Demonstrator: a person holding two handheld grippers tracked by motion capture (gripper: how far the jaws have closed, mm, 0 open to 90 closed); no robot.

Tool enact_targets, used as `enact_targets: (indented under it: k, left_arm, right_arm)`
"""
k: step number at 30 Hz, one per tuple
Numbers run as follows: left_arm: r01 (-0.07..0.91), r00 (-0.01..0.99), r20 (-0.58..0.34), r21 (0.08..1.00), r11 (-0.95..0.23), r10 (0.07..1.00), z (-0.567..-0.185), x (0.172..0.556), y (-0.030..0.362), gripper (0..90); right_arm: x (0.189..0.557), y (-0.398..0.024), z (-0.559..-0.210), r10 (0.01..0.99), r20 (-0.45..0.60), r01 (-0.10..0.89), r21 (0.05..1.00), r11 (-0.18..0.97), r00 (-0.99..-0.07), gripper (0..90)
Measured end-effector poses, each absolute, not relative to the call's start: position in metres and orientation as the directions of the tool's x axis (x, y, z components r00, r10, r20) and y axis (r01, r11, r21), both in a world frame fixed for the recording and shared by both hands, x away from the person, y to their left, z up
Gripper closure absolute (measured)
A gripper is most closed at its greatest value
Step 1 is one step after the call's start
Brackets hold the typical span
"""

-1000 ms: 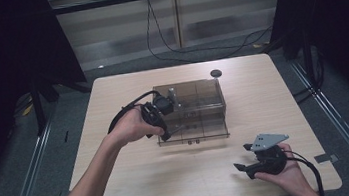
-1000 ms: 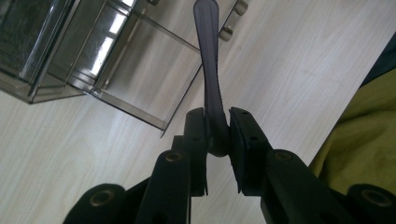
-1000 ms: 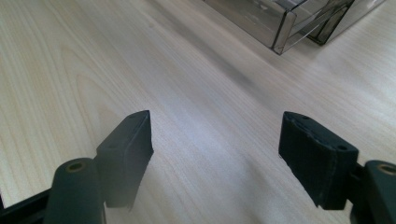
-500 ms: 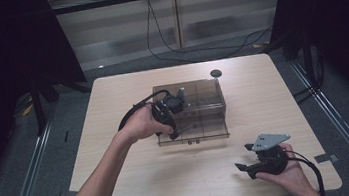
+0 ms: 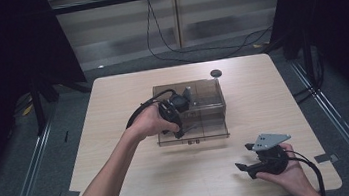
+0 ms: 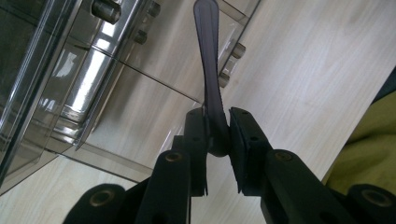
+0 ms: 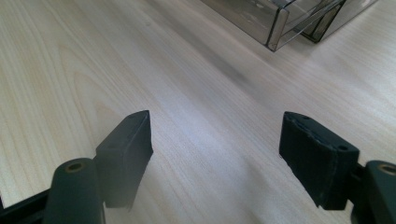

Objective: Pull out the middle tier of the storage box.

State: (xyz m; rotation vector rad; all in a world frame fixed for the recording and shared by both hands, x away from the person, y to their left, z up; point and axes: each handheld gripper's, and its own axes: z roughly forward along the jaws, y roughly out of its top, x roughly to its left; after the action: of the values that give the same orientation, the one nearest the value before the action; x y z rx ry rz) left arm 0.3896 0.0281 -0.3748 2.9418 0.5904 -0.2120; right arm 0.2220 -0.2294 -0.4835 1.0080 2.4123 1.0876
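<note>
dark strip [image 6: 208,70] pinched in left tongs [image 6: 217,135] | right tongs [image 7: 217,149] agape, empty

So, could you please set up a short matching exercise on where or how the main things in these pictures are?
Things:
1. left gripper
2. right gripper
3. clear box
4. small black disc

States or places:
A. lying alone near the table's far edge
B. fingers wide apart above bare wood
C. fingers closed on a thin dark strip
D. standing at the middle of the table

Pairs: 1-C, 2-B, 3-D, 4-A
</note>
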Motion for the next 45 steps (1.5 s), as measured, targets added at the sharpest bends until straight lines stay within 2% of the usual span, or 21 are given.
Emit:
enact_targets:
  k: [21, 23, 45]
  left_arm:
    - [0.396, 0.909, -0.176, 0.080, -0.915, 0.378, -0.393, 0.403, 0.013, 77.9]
    - [0.419, 0.900, -0.174, 0.094, -0.903, 0.399, -0.394, 0.403, 0.013, 77.9]
    - [0.412, 0.906, -0.160, 0.118, -0.903, 0.393, -0.400, 0.403, 0.014, 77.9]
  right_arm:
    - [0.221, -0.230, -0.485, 0.707, 0.018, 0.483, 0.742, 0.465, -0.707, 25.6]
    - [0.221, -0.230, -0.485, 0.707, 0.018, 0.483, 0.742, 0.465, -0.707, 25.5]
    - [0.221, -0.230, -0.485, 0.708, 0.015, 0.485, 0.739, 0.468, -0.706, 25.4]
